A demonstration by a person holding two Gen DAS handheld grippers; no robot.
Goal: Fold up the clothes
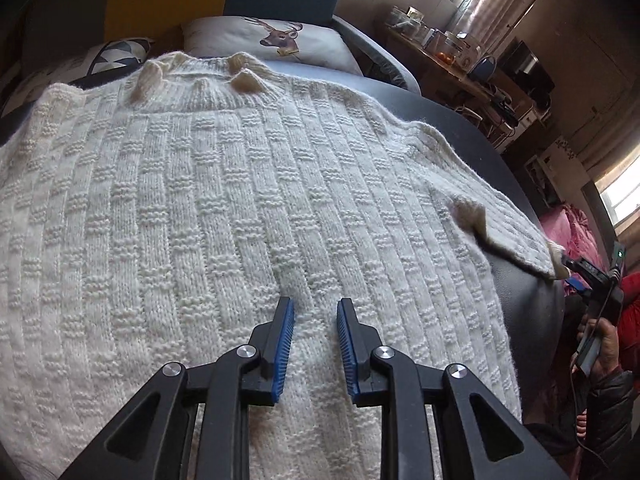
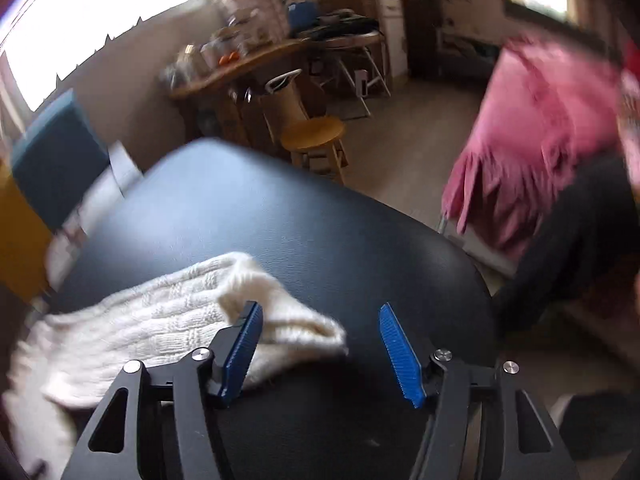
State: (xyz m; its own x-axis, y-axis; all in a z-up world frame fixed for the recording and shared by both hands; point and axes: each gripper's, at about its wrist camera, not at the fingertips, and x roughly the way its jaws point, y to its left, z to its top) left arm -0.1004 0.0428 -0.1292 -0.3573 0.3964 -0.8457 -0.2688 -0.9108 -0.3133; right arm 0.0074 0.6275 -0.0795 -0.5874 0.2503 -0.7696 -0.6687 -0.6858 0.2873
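Overhead, both grippers' fingers spread empty, left gripper (image 1: 314, 312) and right gripper (image 2: 320, 320), above the unlabelled sweater (image 1: 200, 208).

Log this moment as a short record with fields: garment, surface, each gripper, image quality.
garment: cream knit sweater, spread flat, collar at the far end
sleeve: one cuff lies near the surface's edge, seen in the right wrist view
surface: dark padded table
left gripper: jaws apart, over the sweater's lower part, nothing between them
right gripper: jaws wide apart, holding nothing, its left finger over the cuff
background: deer-print pillow beyond the collar; wooden stool
image quality: right wrist view motion-blurred
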